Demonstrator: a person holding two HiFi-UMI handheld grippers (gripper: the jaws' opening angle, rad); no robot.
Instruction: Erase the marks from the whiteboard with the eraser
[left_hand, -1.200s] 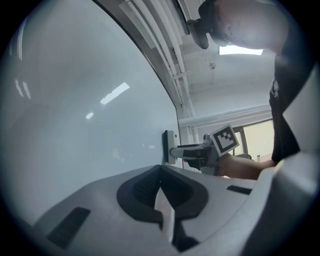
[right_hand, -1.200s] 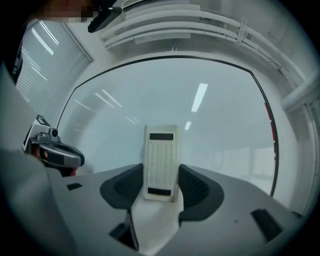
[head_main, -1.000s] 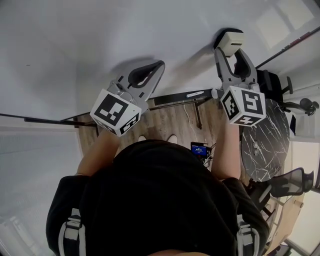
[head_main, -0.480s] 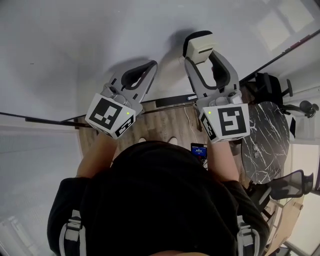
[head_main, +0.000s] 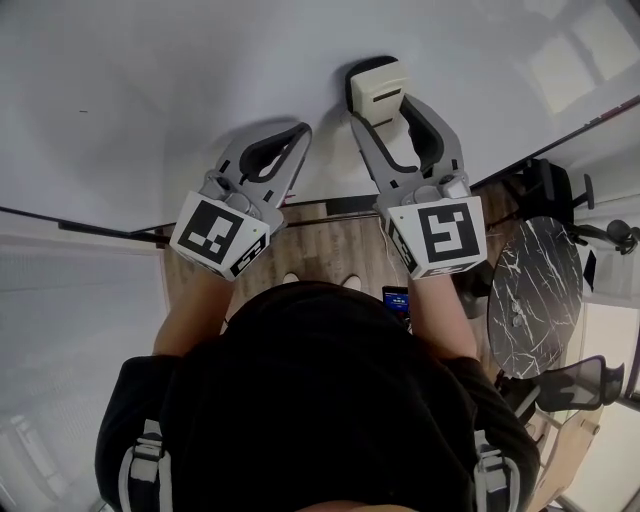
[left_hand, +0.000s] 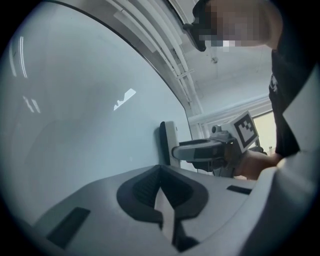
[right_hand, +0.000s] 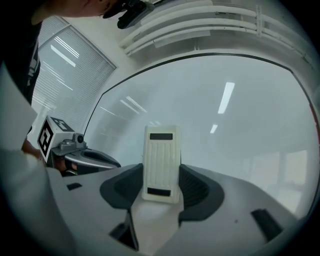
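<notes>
A white whiteboard (head_main: 180, 70) fills the upper part of the head view, with only a tiny dark speck (head_main: 82, 111) showing on it. My right gripper (head_main: 385, 108) is shut on a cream eraser (head_main: 378, 88) whose dark felt side lies against the board. In the right gripper view the ribbed eraser (right_hand: 161, 162) stands upright between the pads of the right gripper (right_hand: 161, 186). To its left my left gripper (head_main: 297, 135) is shut with nothing in it, tips close to the board. The left gripper view shows the eraser (left_hand: 170, 142) edge-on against the whiteboard (left_hand: 75, 125).
The board's dark lower frame (head_main: 330, 207) runs just under the grippers. Below it lies wood flooring with a round black marble table (head_main: 535, 290) and a mesh chair (head_main: 580, 375) at the right. A small device with a blue screen (head_main: 397, 297) shows near the person's chest.
My right gripper has carried the eraser leftward across the board, from the far right to just beside the left gripper. The left gripper has barely shifted.
</notes>
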